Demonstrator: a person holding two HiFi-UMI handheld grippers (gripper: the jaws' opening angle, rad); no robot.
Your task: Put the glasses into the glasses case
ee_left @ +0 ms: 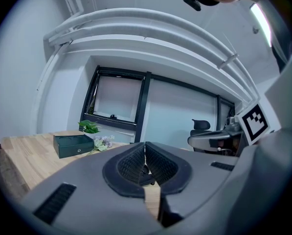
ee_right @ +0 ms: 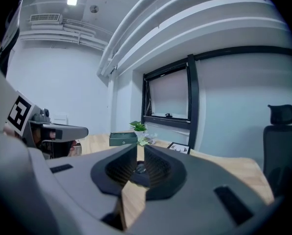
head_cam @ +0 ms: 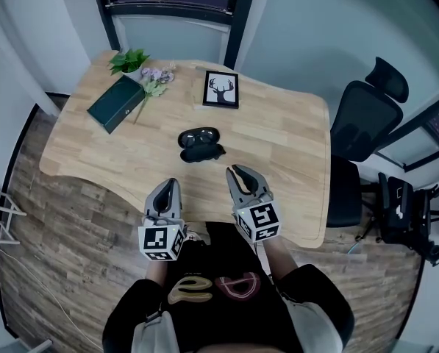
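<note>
Light wood counter (head_cam: 278, 131), curved along its near edge, fills the middle of the head view. Findings as follows.

Task item: a black glasses case (head_cam: 200, 145) lies open at the centre of the counter, well apart from both grippers. The glasses cannot be told apart from the dark case in any view.

Left gripper (head_cam: 168, 184): at lower centre of the frame, over the counter's near edge. Its own view shows the jaws closed, pads meeting at the tips, nothing between them.

Right gripper (head_cam: 238, 172): just right of the left one, reaching slightly further over the counter towards the case. Its own view shows the jaws a narrow slit apart, bare wood visible through the gap, nothing held.

Other items: a dark green box (head_cam: 116, 103) at upper left of the counter, with a small green plant (head_cam: 129, 60) and a spray of pale purple flowers (head_cam: 157, 75) just beside it. A framed picture (head_cam: 220, 89) of a stag's head lies flat at upper centre. A black office chair (head_cam: 366, 120) stands off the counter's right edge.
</note>
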